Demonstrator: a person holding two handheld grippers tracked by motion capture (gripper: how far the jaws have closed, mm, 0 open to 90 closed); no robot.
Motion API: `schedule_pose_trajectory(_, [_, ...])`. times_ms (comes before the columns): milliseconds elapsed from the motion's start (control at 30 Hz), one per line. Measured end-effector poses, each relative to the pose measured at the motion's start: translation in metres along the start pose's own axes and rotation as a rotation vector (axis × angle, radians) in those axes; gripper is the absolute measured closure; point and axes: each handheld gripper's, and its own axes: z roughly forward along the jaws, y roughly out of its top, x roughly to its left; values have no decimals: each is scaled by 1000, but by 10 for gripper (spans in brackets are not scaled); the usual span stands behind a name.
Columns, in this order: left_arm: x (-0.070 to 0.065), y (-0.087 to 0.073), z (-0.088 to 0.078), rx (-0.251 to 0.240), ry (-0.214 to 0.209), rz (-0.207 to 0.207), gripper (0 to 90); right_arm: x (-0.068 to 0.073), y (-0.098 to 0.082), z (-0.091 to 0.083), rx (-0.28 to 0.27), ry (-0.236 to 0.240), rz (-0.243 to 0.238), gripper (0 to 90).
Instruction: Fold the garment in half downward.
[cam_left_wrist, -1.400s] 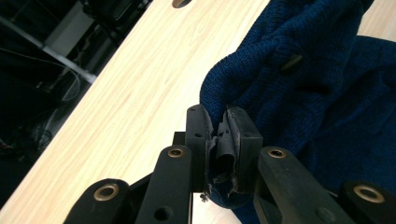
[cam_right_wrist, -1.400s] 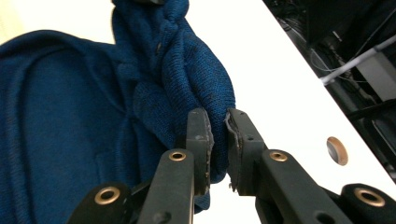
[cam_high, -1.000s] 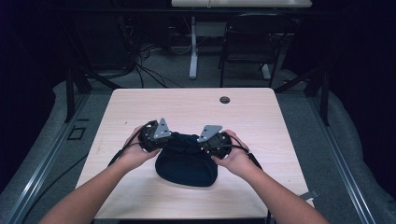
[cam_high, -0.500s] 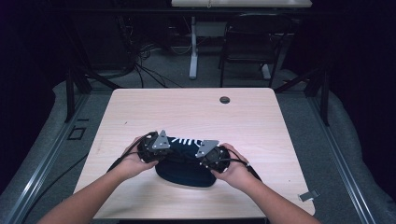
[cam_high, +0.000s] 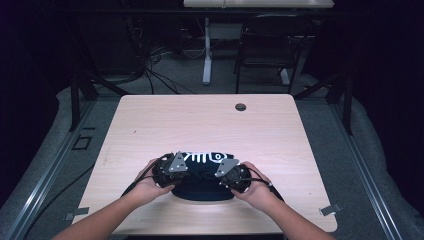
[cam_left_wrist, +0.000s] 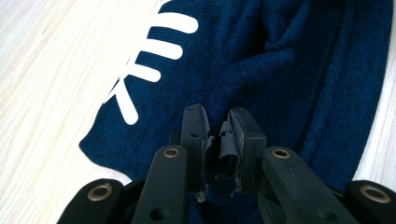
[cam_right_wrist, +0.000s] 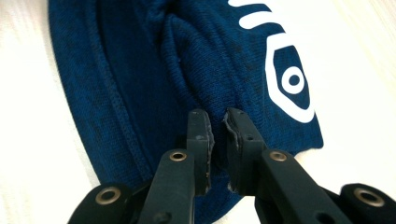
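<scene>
Navy knit cloth (cam_high: 202, 172) with a white fish-skeleton print is laid on the tabletop (cam_high: 210, 125) near its front edge. Left gripper (cam_left_wrist: 216, 140) and right gripper (cam_right_wrist: 218, 140) are held over its ends, fingers slightly parted, nothing visibly pinched

Pale wood table (cam_high: 280, 130), dark grommet (cam_high: 240, 107) near its far edge, chair (cam_high: 267, 45) beyond

One navy knitted cloth (cam_high: 202, 172), two tongs (cam_high: 187, 162) (cam_high: 217, 167), two hands (cam_high: 147, 182) (cam_high: 257, 190), one table (cam_high: 210, 125).
</scene>
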Motion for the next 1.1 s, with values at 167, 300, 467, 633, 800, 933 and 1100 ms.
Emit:
schedule_pose_trajectory(167, [-4, -4, -2, -5, -23, -6, 764, 3, -5, -2, -8, 18, 19, 796])
schedule_pose_trajectory(300, [-13, -8, -6, -12, -37, -1, 712, 9, -9, -4, -15, 38, 26, 764])
schedule_pose_trajectory(467, [-21, -14, -17, -51, -91, -34, 657, 17, -14, -10, -32, 74, 55, 696])
schedule_pose_trajectory(633, [-25, -18, -29, -77, -94, -52, 635, 23, -16, -25, -88, 110, 95, 692])
schedule_pose_trajectory(800, [-17, -15, -38, -112, -75, -76, 632, 16, -13, -35, -141, 59, 115, 721])
schedule_pose_trajectory(933, [-9, -12, -36, -127, -59, -104, 630, 5, -11, -31, -151, 10, 146, 664])
schedule_pose_trajectory(1100, [-7, -15, -24, -97, -71, -117, 628, 0, -13, -15, -104, 29, 174, 634])
